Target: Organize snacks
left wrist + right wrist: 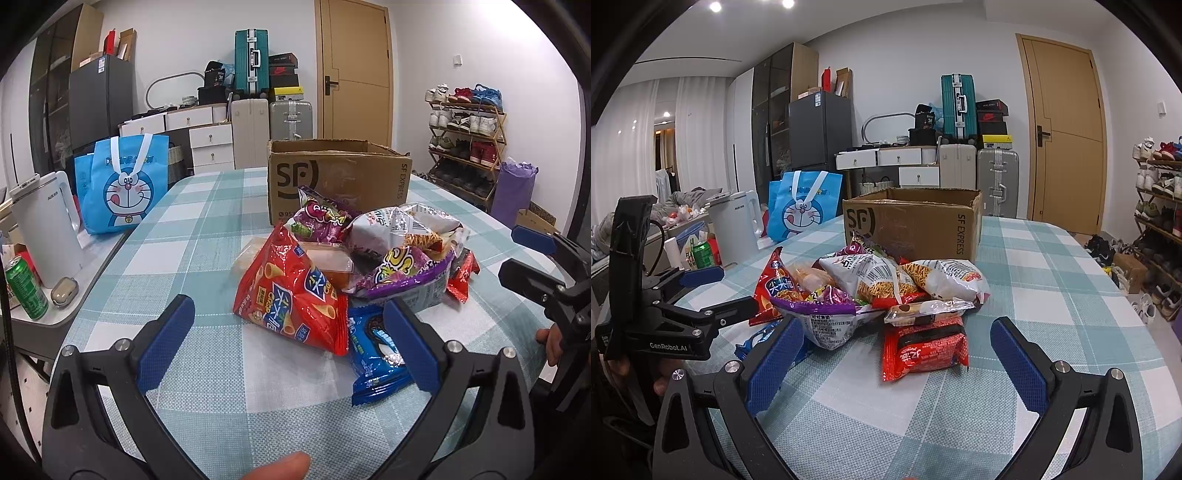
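A heap of snack packets lies on the checked tablecloth in front of an open cardboard box (338,177) (916,221). In the left wrist view my left gripper (288,314) is open, with a red chip bag (291,295) between its blue fingers and a blue cookie pack (373,354) by the right finger. My right gripper (892,336) is open too; a red noodle packet (923,347) lies between its fingers, and a purple-and-white bag (831,314) sits by the left one. Neither holds anything. Each gripper shows at the side of the other's view, open.
A blue cartoon tote bag (122,188), a white kettle (48,229) and a green can (26,288) stand on a side surface to the left. Suitcases, drawers and a door are behind the table. A shoe rack (465,140) is at the right.
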{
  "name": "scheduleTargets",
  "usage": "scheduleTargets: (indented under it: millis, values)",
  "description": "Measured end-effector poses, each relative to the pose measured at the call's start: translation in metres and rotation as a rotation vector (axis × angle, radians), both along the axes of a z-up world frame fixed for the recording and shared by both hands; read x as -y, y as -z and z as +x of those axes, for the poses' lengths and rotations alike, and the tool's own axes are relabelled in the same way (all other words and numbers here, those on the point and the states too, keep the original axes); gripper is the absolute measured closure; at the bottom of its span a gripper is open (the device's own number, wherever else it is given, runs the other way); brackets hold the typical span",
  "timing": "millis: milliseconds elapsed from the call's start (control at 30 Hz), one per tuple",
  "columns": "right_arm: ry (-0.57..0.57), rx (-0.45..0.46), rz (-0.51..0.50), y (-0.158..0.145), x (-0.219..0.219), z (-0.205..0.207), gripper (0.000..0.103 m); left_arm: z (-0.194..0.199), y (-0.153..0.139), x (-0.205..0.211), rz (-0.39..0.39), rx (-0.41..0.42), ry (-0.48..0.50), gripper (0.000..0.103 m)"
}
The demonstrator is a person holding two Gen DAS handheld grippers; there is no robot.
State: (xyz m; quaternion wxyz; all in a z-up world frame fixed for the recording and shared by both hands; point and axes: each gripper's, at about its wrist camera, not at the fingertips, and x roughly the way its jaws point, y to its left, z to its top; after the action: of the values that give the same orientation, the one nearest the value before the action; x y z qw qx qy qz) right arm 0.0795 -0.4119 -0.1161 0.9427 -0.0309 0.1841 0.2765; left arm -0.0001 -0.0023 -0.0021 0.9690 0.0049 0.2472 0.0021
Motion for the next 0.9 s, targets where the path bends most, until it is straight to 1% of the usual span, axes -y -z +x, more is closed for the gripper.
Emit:
scheduleTargets:
  millis: [900]
  values:
    - [0.001,-0.002,-0.004,0.0018,-0.0021,0.0013,0.000,0.0006,0.0027,-0.0009,-0.002,-0.001,-0.002,0.001]
